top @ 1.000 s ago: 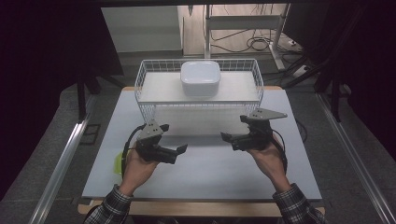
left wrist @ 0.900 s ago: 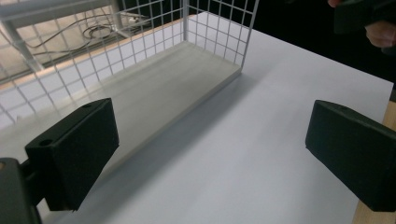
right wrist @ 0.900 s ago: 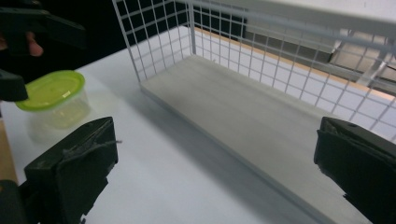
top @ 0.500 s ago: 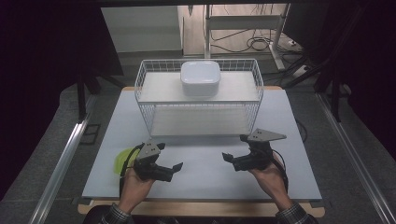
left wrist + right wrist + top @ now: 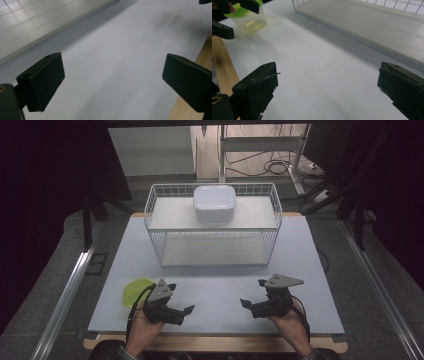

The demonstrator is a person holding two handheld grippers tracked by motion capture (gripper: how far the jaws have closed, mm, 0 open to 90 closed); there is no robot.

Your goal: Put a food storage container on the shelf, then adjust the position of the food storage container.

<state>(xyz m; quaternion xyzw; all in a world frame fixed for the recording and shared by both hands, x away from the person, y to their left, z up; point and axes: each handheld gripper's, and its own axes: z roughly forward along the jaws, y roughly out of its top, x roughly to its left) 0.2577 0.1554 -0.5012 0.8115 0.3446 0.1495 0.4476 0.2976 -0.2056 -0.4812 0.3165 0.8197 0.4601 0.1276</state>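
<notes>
**Two grippers empty, nothing yet picked up**

Both tools are held low at the near edge of the table [image 5: 300, 250], and neither is carrying anything. The left gripper [image 5: 187, 310] is seen with its jaws spread wide over bare white surface in its own view, and the right gripper [image 5: 244, 303] is likewise spread, with only tabletop between its jaws. The nearest thing to hand, a yellow-green cup [image 5: 136, 291], is stood on the table just beside the left gripper, at the near left corner; it is not touched. Farther back, a white lidded container [image 5: 215, 203] is set on the upper shelf of the wire basket rack [image 5: 216, 236], whose lower shelf is left bare. As judged from this, the work is at a resting point: no grasp is begun, and any move of the cup is yet to be done.
</notes>
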